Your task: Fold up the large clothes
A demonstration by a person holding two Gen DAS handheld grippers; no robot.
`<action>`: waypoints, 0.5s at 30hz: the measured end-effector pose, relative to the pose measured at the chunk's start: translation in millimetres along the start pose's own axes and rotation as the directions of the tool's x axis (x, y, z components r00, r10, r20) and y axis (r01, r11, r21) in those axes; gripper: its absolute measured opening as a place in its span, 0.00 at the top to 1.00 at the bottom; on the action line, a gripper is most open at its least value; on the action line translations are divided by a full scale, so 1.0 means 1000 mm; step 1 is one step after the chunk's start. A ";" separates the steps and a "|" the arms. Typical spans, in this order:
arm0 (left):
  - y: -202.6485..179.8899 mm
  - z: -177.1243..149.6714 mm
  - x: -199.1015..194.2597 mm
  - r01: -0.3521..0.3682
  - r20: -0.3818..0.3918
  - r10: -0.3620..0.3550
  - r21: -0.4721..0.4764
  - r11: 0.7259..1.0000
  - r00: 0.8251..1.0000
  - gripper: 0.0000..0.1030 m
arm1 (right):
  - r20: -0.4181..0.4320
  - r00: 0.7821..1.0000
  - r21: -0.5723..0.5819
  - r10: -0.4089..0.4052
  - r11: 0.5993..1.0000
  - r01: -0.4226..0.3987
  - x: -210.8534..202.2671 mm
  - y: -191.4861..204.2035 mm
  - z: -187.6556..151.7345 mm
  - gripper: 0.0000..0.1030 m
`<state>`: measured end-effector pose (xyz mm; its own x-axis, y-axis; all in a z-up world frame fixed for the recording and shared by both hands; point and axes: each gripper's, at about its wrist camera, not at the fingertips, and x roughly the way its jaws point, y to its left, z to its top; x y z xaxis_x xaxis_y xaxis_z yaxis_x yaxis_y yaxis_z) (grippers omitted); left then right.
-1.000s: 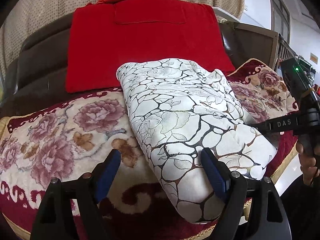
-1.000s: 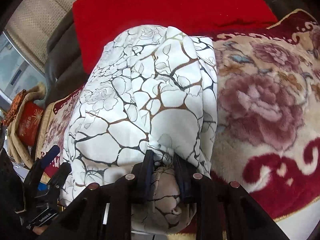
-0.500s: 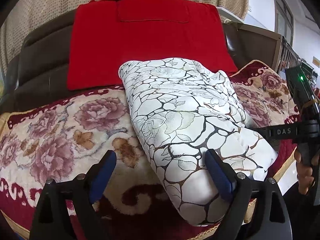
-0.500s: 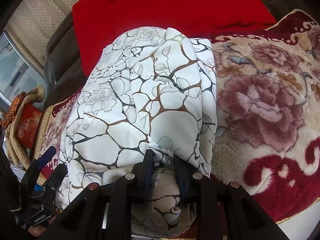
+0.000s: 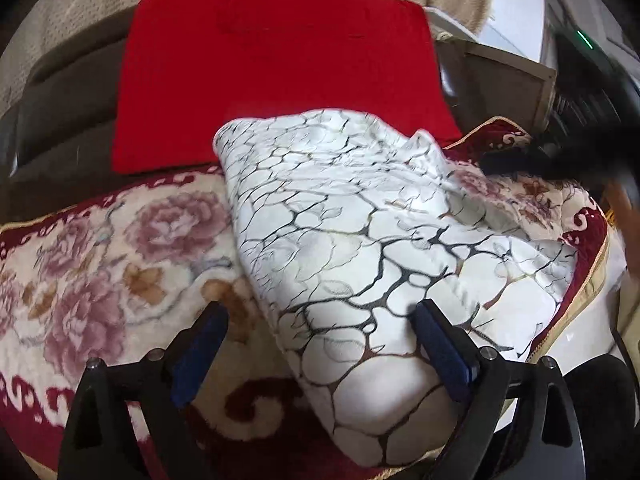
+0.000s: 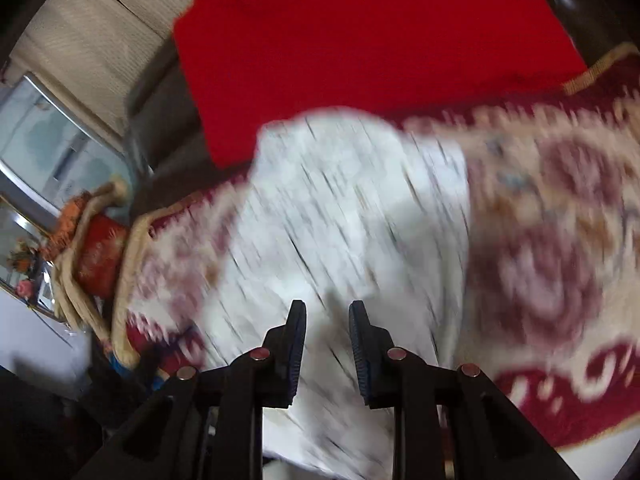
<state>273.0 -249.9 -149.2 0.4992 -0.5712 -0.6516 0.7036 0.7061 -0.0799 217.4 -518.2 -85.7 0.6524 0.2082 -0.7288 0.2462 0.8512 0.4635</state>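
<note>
So, going from the left: the floral blanket [image 5: 120, 240] covers the seat of a dark sofa [image 5: 60, 120], and that's our folding surface, soft and wide enough for a big piece.

Next over is the left gripper [image 5: 320, 312]. Its jaws have just been opening and now stand wide apart. The near corner of the cloth lies between them, with the blue pads [image 5: 200, 352] clear of the fabric, so we'd call that empty. Our guess is that it's spread wide so it can either leave the bundle alone or take a thick corner next.

In the middle sits the task's thing, the folded white garment [image 5: 360, 240] with its black crackle and rose print. It lies on the blanket as a thick oblong, running from the seat's front edge back to the red cushion cover [image 5: 280, 80] on the backrest. Its far right corner sticks up a little, so we'd judge the fold mostly done but not quite tidy.

On the right, the right gripper [image 6: 327, 307] hangs above the garment, pointing down at it. Its jaws are set to a narrow gap, and everything seen through that gap is motion-blurred, so we don't think any cloth is pinched. From the left wrist view it's just a dark smear off the garment's right edge, apart from the fabric.
</note>
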 end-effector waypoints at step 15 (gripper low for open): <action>0.004 0.000 0.012 0.032 -0.016 -0.032 0.001 0.999 0.999 0.04 | -0.176 0.984 0.163 0.002 0.986 0.027 0.162 -0.013 0.128 0.75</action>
<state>281.2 -253.9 -157.6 0.4679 -0.5867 -0.6609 0.7198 0.6869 -0.1002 411.1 -557.4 -145.6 0.5163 0.2918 -0.8052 0.3772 0.7666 0.5197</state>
